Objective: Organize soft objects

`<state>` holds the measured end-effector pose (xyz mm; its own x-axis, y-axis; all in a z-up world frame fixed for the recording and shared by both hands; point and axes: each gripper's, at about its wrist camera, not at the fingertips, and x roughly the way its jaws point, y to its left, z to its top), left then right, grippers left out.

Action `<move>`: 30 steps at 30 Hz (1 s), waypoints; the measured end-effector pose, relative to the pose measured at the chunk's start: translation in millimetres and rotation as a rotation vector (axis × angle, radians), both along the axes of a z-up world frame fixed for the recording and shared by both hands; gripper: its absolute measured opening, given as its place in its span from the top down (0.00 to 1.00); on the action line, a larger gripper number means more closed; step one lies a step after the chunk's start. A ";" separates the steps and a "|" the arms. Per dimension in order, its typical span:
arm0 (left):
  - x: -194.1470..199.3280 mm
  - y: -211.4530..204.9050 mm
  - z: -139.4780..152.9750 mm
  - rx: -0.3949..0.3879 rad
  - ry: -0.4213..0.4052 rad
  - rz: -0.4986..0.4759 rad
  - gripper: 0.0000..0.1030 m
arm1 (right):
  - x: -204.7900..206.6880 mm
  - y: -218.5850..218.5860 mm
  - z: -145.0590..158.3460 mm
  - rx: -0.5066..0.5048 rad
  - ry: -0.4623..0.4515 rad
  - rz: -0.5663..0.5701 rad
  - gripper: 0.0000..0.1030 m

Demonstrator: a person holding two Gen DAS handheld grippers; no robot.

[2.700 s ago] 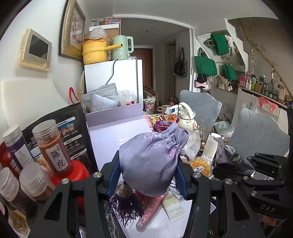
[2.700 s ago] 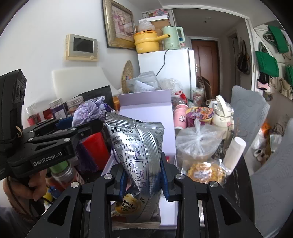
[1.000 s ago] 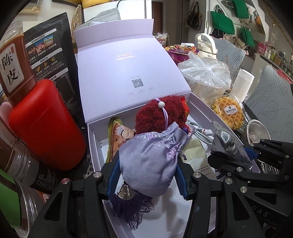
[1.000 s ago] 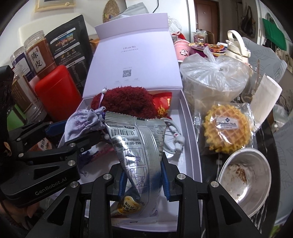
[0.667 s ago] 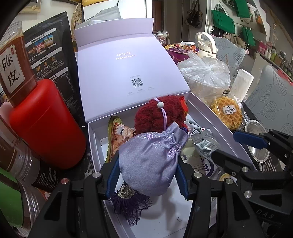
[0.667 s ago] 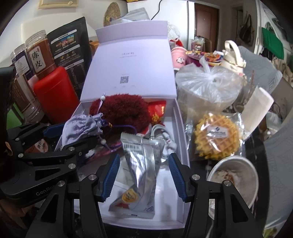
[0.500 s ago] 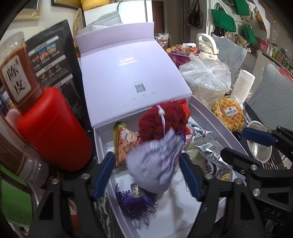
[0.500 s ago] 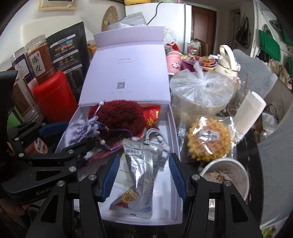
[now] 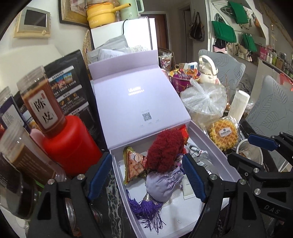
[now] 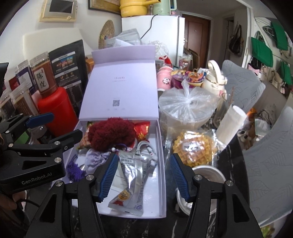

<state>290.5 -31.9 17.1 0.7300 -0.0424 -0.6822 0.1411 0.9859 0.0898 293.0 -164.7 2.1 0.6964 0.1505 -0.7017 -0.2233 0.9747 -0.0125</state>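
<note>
Hovering empty, both tongs, left tongs (image 9: 147,178) and right tongs (image 10: 143,176), gape wide.

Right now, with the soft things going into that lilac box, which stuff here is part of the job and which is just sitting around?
Part of the job:
lilac box
lavender tassel pouch
silver foil packet
red fuzzy ball
left tongs and right tongs, both open and empty

Just sitting around:
wrapped waffle
red canister
metal bowl
tied plastic bag

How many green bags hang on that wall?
4: two large green bags uppermost, a third lower right of them, a fourth at the right-wrist view's right edge. More may be hidden.
</note>
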 end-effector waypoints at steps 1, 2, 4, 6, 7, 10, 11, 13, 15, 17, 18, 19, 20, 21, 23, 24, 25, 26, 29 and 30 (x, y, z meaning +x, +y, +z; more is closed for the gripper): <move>-0.9 -0.2 3.9 -0.002 -0.006 0.001 0.23 | -2.0 0.4 4.4 -0.001 -0.010 0.001 0.42; -2.3 0.5 9.5 -0.005 -0.014 0.005 0.23 | -4.2 1.0 9.5 -0.002 -0.023 0.002 0.42; -6.3 1.1 19.8 -0.009 -0.037 0.012 0.23 | -9.8 2.4 20.9 -0.004 -0.053 0.008 0.42; -11.1 2.0 30.2 -0.013 -0.062 0.013 0.23 | -16.2 4.1 31.8 -0.007 -0.083 0.011 0.40; -13.4 2.1 36.0 -0.014 -0.075 0.012 0.23 | -19.3 4.8 37.0 -0.009 -0.099 0.013 0.40; -22.6 2.7 53.4 -0.010 -0.117 0.010 0.23 | -28.1 6.0 50.3 -0.015 -0.133 0.012 0.40; -25.9 2.9 58.9 -0.011 -0.130 0.009 0.23 | -31.3 6.5 55.2 -0.017 -0.146 0.011 0.39; -32.3 3.5 68.5 -0.011 -0.151 0.004 0.23 | -36.5 6.6 63.2 -0.017 -0.163 0.005 0.40; -38.8 3.9 76.6 -0.006 -0.171 0.003 0.23 | -44.1 6.0 72.9 -0.009 -0.186 -0.001 0.38; -47.5 3.8 84.6 0.004 -0.190 0.002 0.23 | -51.4 4.6 80.9 0.006 -0.208 -0.009 0.34; -51.8 4.0 87.9 0.004 -0.198 0.000 0.23 | -54.5 3.9 84.6 0.011 -0.217 -0.012 0.31; -57.0 4.8 91.6 0.000 -0.206 -0.003 0.23 | -58.3 3.6 87.9 0.013 -0.226 -0.013 0.30; -61.7 5.8 94.5 -0.007 -0.211 -0.006 0.23 | -63.2 3.6 92.1 0.015 -0.238 -0.013 0.29; -66.1 6.5 96.7 -0.014 -0.215 -0.009 0.22 | -67.7 3.7 95.7 0.016 -0.249 -0.012 0.29; -76.1 8.9 102.5 -0.036 -0.224 -0.018 0.20 | -75.5 3.3 101.3 0.019 -0.262 -0.011 0.27; -80.2 9.2 104.5 -0.043 -0.227 -0.022 0.15 | -79.2 2.3 103.7 0.024 -0.268 -0.016 0.26; -85.6 10.4 106.9 -0.052 -0.233 -0.027 0.07 | -82.0 1.7 105.3 0.026 -0.270 -0.021 0.25; -90.2 11.3 108.8 -0.058 -0.238 -0.026 0.04 | -86.3 1.3 107.6 0.025 -0.273 -0.025 0.23; -106.0 14.1 115.5 -0.059 -0.290 -0.009 0.01 | -98.1 0.7 110.7 0.014 -0.285 -0.029 0.20; -110.4 14.9 116.7 -0.060 -0.298 -0.010 0.01 | -100.8 -0.4 111.4 0.009 -0.288 -0.030 0.19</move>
